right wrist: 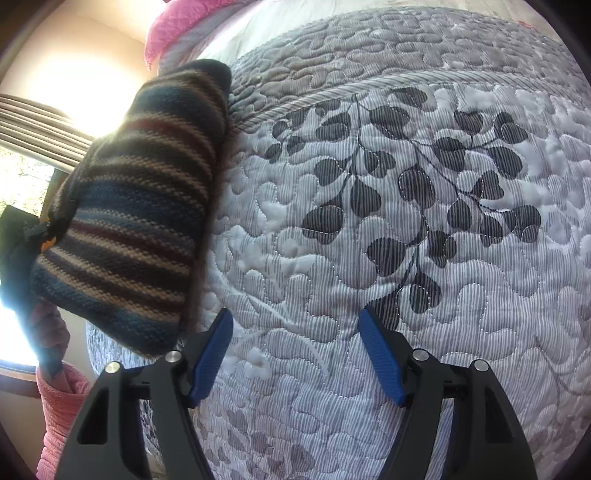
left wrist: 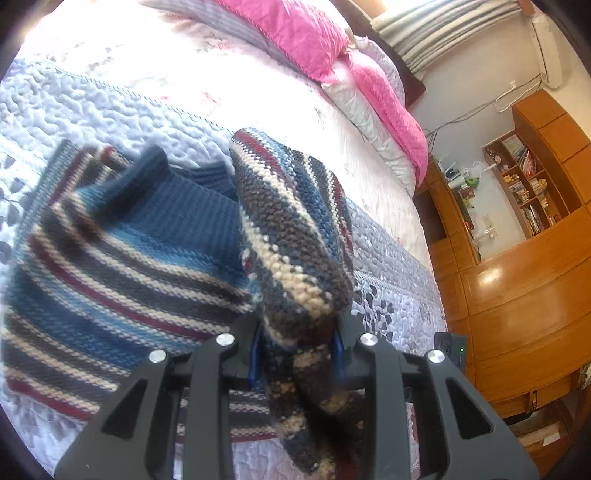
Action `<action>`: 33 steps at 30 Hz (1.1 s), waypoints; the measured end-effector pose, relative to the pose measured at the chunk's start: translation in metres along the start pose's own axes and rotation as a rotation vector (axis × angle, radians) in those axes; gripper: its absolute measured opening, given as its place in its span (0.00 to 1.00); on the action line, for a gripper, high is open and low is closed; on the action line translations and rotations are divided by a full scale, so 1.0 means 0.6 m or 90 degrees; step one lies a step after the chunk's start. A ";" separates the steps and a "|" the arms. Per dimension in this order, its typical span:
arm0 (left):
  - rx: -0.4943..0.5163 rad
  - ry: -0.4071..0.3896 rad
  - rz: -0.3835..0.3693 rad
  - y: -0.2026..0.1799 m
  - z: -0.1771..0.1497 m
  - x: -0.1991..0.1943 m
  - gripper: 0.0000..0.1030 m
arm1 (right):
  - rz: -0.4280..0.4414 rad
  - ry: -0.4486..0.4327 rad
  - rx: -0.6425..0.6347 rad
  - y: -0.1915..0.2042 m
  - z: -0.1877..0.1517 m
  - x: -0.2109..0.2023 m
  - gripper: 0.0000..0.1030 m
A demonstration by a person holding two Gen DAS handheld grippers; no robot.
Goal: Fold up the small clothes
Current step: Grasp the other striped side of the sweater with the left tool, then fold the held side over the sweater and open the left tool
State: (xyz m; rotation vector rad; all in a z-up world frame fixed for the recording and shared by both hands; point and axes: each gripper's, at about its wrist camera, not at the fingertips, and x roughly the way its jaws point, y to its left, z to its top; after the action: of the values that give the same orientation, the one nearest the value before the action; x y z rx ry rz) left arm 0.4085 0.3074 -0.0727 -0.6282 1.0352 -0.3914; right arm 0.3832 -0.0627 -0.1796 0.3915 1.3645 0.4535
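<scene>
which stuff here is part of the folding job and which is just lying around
Job in hand:
striped knit sweater
left gripper, shut on a lifted part of the sweater
right gripper, open over the quilt

Just lying about:
quilted bedspread
pink pillows
wooden bookshelf
air conditioner

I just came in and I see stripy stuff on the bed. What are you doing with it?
A person is folding a small striped knitted sweater on a quilted bedspread. The left gripper is pinching one part of the sweater and lifting it up off the rest, which lies on the bed. The right gripper is open, holds nothing and points at bare quilt beside the lifted part. The fold isn't finished yet.
</scene>
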 end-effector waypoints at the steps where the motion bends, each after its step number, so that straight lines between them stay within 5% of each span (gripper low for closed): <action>1: 0.000 -0.010 0.009 0.011 0.006 -0.023 0.27 | -0.003 0.000 -0.001 0.003 0.000 0.002 0.70; 9: -0.047 -0.056 0.097 0.152 0.053 -0.169 0.27 | -0.015 0.001 -0.018 0.029 -0.003 0.016 0.70; 15: -0.069 0.004 0.124 0.250 0.034 -0.138 0.28 | -0.021 0.005 -0.030 0.059 0.005 0.033 0.70; 23: -0.047 0.016 0.115 0.267 0.011 -0.071 0.31 | 0.023 0.023 -0.076 0.155 0.003 0.062 0.70; 29: -0.080 0.010 0.085 0.284 -0.002 -0.124 0.38 | 0.090 0.050 -0.107 0.263 0.005 0.106 0.75; 33: -0.065 0.000 0.087 0.261 -0.036 -0.166 0.53 | 0.103 0.080 -0.108 0.311 0.004 0.146 0.75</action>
State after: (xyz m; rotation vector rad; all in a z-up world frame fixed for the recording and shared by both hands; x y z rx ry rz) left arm 0.3449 0.4778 -0.1154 -0.6452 1.0960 -0.2203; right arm 0.3832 0.1421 -0.1560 0.3402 1.4085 0.7327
